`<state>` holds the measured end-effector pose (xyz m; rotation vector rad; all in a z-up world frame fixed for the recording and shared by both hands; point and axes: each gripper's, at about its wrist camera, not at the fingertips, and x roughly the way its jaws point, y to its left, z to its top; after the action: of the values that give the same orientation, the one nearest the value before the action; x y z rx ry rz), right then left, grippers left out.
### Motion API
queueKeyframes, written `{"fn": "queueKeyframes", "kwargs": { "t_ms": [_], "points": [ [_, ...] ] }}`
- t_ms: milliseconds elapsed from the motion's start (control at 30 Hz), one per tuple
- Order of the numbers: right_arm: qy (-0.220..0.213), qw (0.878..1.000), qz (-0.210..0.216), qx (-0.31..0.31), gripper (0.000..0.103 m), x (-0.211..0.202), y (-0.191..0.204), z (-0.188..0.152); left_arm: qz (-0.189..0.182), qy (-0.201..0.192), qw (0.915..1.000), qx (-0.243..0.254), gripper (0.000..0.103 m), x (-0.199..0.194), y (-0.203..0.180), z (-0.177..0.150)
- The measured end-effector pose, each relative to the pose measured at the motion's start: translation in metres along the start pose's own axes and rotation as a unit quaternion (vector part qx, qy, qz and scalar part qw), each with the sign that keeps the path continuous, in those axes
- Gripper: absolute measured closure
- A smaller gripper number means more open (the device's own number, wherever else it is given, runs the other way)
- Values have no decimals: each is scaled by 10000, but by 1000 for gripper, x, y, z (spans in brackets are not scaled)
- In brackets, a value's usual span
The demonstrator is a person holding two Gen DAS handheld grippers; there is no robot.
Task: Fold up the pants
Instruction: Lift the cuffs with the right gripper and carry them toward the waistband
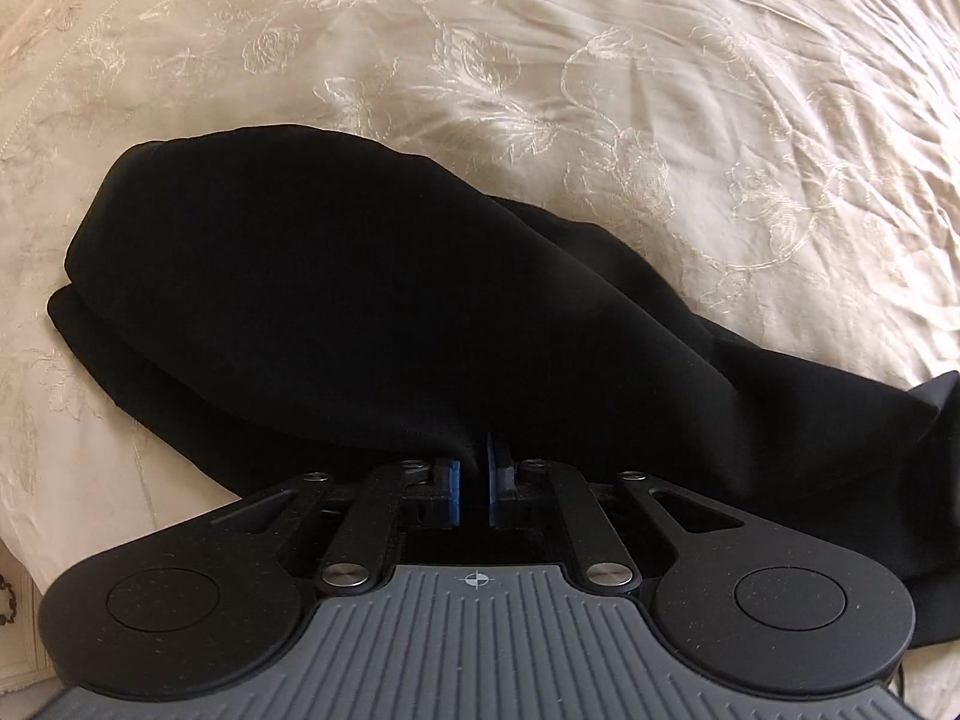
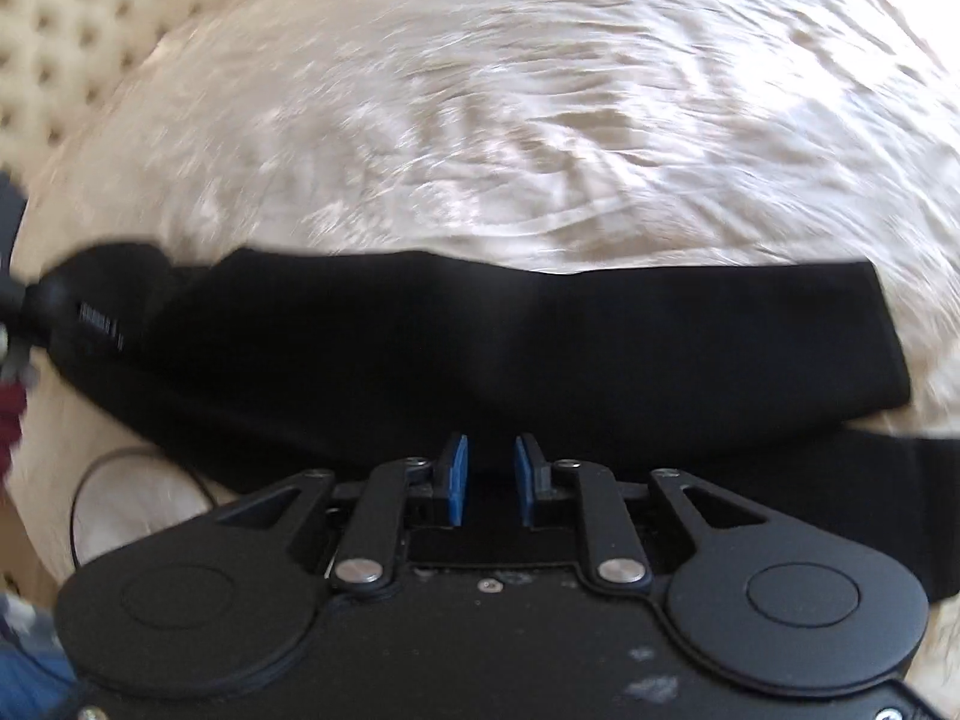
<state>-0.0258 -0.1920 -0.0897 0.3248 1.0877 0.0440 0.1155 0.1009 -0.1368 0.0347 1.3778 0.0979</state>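
Black pants (image 1: 372, 312) lying in bunched layers on an embroidered cream bedspread (image 1: 660, 90); left gripper (image 1: 474, 468) with blue pads nearly together, pinching a tuck of the near edge, right gripper (image 2: 491, 474) with pads parted and nothing visibly between them, though black cloth sits just in front. Likely trouble from here: only one layer caught on the left, so the fold opening or dragging askew, and no firm hold on the right if raised now. Nearby, a tufted headboard (image 2: 90, 30) at far left; motion blur there hiding what else lies at that edge.
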Motion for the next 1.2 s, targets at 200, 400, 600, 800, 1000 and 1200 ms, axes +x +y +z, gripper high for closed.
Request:
{"fn": "queueKeyframes", "kwargs": {
  "t_ms": [200, 400, 600, 800, 1000, 1200],
  "points": [
    [-503, 9713, -861, 2160, 76, -8, -68, -6, 78, 16, 9999, 136, 96, 4, -4, 6],
    [-691, 9308, -1211, 3380, 71, 13, -121, 0, 112, 51, 9996, 264, 96, 3, -5, 8],
    [-545, 8906, -1210, 4350, 70, 37, -148, 0, 69, 64, 9996, 266, 96, 1, -8, 11],
    [-873, 8737, -957, 4689, 98, 30, -148, -4, -46, -74, 9997, 245, 96, -4, -1, 3],
    [-1654, 9129, -1179, 3541, 99, -41, -103, 2, -299, -478, 9978, 345, 96, -34, 4, -2],
    [-1147, 9065, -2031, 3520, 99, -53, -108, -46, -271, -211, 9965, 762, 95, -14, 1, -19]
  ]
}}
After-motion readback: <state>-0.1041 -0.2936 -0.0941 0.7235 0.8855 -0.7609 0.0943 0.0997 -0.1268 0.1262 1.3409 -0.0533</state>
